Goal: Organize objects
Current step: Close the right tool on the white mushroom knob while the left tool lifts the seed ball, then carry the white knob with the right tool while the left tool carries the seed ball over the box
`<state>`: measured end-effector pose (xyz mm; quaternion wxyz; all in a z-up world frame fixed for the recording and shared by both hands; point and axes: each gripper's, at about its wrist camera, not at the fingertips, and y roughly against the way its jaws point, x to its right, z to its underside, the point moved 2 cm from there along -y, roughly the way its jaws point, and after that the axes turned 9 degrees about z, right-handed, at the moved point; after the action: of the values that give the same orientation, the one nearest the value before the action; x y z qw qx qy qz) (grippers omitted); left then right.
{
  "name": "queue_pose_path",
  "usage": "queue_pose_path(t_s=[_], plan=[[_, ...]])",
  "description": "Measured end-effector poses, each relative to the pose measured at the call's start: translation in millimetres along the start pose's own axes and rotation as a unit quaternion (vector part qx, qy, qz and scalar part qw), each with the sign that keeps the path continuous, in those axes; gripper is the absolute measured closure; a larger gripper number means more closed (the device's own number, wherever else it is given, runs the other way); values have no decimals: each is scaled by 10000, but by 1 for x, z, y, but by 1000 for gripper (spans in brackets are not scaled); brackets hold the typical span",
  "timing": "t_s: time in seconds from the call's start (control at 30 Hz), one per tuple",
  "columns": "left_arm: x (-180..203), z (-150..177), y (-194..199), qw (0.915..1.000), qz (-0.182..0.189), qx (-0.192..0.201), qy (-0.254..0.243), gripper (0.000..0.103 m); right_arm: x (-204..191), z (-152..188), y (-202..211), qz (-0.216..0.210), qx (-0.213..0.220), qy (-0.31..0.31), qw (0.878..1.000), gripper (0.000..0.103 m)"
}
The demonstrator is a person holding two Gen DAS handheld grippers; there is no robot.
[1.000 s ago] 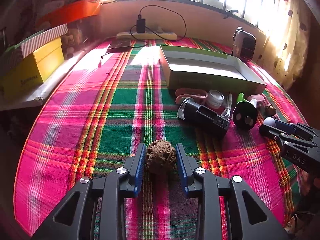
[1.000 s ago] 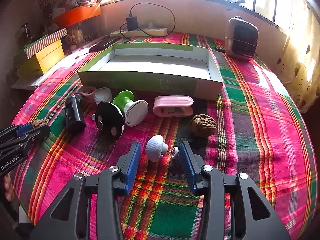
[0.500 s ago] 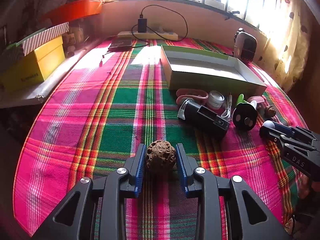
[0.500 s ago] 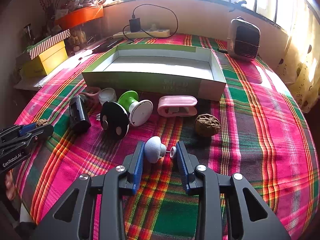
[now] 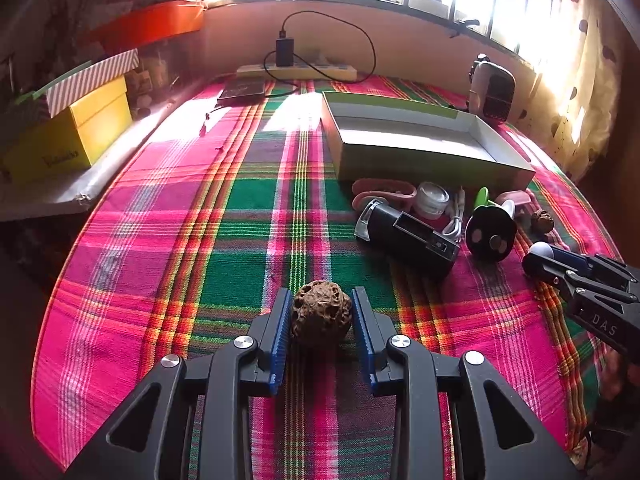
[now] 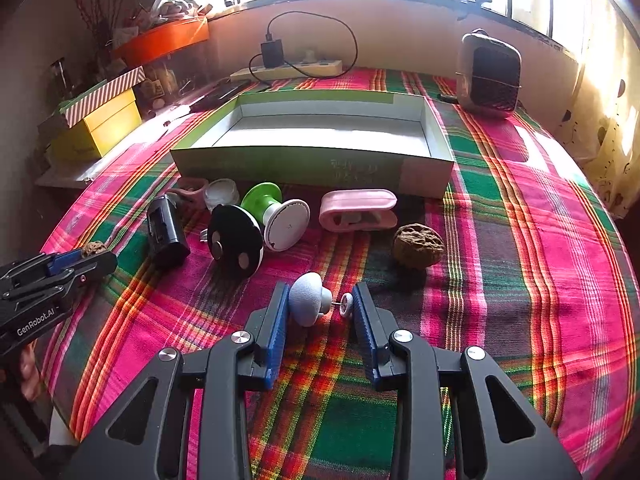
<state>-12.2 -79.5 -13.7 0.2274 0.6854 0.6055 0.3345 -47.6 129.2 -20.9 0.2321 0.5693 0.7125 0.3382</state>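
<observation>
A brown wrinkled walnut (image 5: 321, 312) rests on the plaid cloth between the blue pads of my left gripper (image 5: 320, 300), which press on both its sides. In the right wrist view my right gripper (image 6: 320, 296) is shut on a white mushroom-shaped knob (image 6: 306, 304): one pad is on its cap and the other on the small disc at the end of its pin. Each gripper shows in the other's view, the right gripper (image 5: 536, 258) at the right edge and the left gripper (image 6: 96, 256) at the left edge. An open green-and-white box (image 6: 280, 168) lies beyond the objects.
In front of the box lie a second walnut (image 6: 418, 246), a pink case (image 6: 358, 210), a green-and-white spool (image 6: 280, 216), a black disc (image 6: 236, 240), a black cylinder (image 6: 166, 232) and a white jar (image 6: 221, 194). A heater (image 6: 490, 74) stands back right. A yellow box (image 6: 108, 128) is at left.
My right gripper's jaws have narrowed from wide apart onto the white knob. The left gripper and its walnut have stayed as they were.
</observation>
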Motion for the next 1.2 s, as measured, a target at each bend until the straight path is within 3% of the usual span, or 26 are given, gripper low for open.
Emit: queue_pose_path(t_s=[0.8,1.2], plan=[[26,-28,1,9994,170,91,-276,75,10,-7,11,82,77,-90,9999,70],[41,-60,-1,9979,424,266,-407,75,12,-34,19,-5,291,-116,9995,70]])
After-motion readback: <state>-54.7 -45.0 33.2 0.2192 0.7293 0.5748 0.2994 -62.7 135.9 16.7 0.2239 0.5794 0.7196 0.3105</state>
